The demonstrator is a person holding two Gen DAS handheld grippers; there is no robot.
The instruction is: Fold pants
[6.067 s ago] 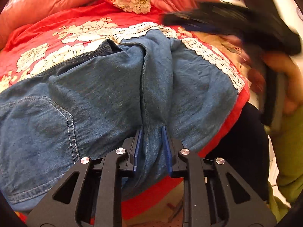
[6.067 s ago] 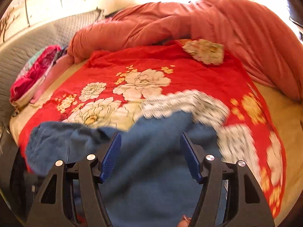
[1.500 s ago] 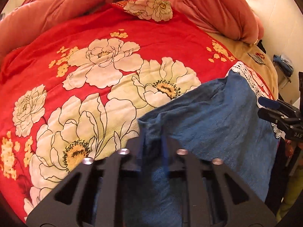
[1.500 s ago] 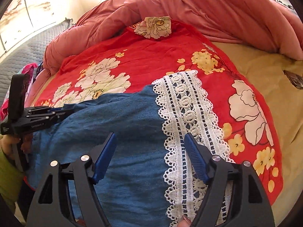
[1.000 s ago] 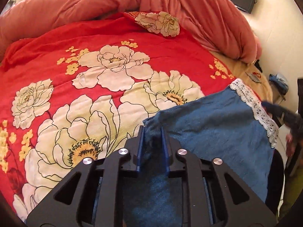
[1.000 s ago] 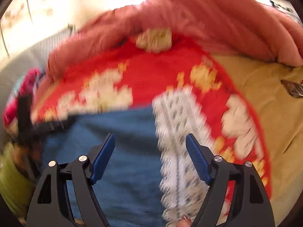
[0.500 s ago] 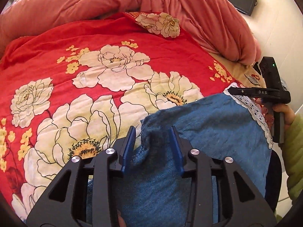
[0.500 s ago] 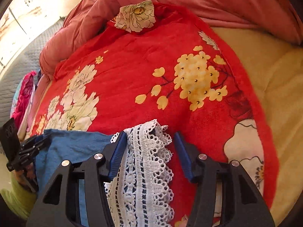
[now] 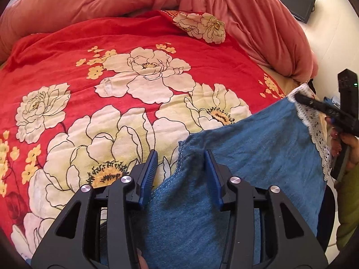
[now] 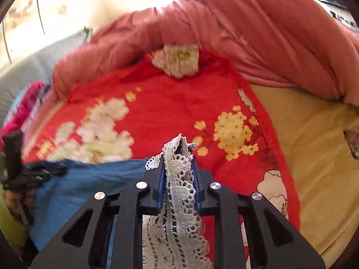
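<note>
The right gripper (image 10: 178,174) pinched the lace hem (image 10: 179,179) of the soft, limp pants (image 9: 246,157); the left gripper (image 9: 179,172) stood open astride a stitched denim corner, a firmer hold.

The left gripper (image 9: 179,174) is matte black, with triangular cut-outs in its arms, round silver screws and ribbed blue pads (image 9: 149,174). The right gripper (image 10: 178,174) has the same build. The right hand (image 9: 346,144) shows painted nails, below it an olive-green sleeve (image 9: 347,206).
</note>
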